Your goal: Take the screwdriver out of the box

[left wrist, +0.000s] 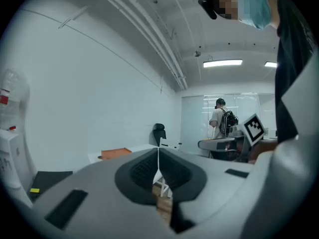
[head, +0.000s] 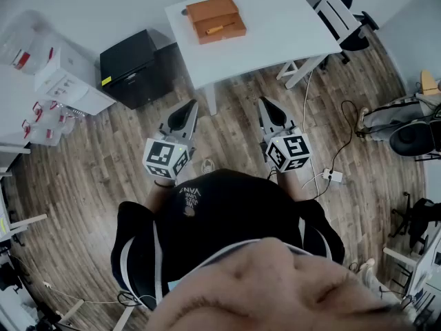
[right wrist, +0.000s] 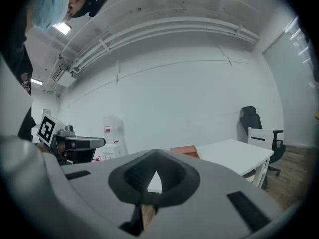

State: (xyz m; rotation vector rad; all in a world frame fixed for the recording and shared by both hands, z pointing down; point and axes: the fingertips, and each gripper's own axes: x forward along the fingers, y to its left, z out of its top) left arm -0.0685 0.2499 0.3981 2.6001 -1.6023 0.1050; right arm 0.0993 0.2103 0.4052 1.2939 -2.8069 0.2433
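Wood-plank floor (head: 103, 164); white table (head: 289, 26) bears orange box (head: 212, 9), screwdriver (head: 216, 28) inside; left tongs (head: 193, 105), right tongs (head: 263, 102) clenched, empty.

White lettering (head: 193, 193) on the person's black shirt (head: 234, 216) seems to read "VANS", seen upside down. The smaller print beneath is illegible.

Your head camera looks steeply down past your chest at the wooden floor (head: 89, 185), with the white bench (head: 275, 19) and its orange box (head: 216, 18) well away near the top edge. The cameras riding on your left tool (head: 193, 104) and right tool (head: 264, 103) each look almost level along the jaws across the room. All three views share that bench and box.
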